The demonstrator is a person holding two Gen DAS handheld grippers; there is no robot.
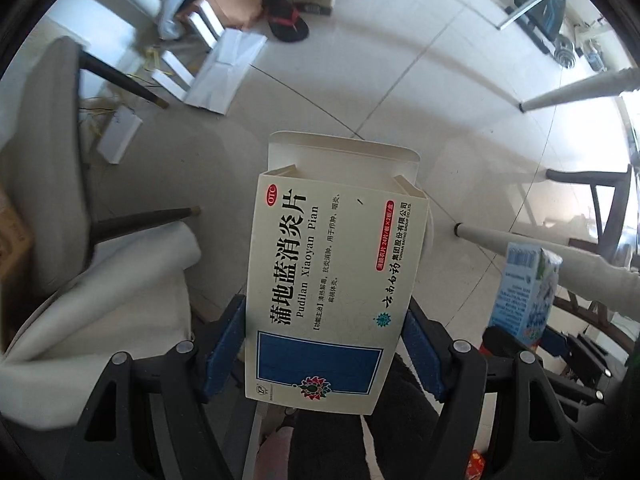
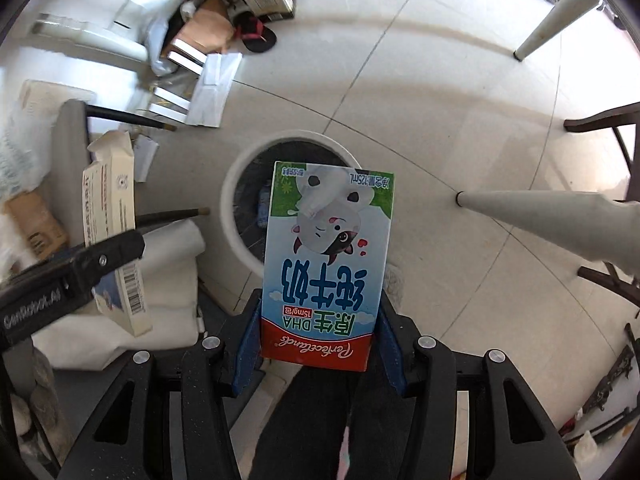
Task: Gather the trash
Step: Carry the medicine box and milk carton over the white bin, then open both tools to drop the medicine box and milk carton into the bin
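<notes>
The left hand-held gripper [image 1: 324, 344] is clamping a medicine box [image 1: 332, 280]; the right hand-held gripper [image 2: 316, 344] is gripping a milk carton [image 2: 326, 268] above the bin [image 2: 240, 184] at twelve o'clock. Letting go off-centre risks bouncing off the rim onto the floor [image 2: 420, 120].

Your left claw [image 1: 324, 344] points straight down at the floor, its blue pads [image 1: 224, 350] pressed against the sides of a medicine box [image 1: 332, 276]. Your right claw [image 2: 316, 344] points down likewise, pads [image 2: 246, 344] clamped on a milk carton [image 2: 326, 264]. The two claws hang near each other, side by side.
</notes>
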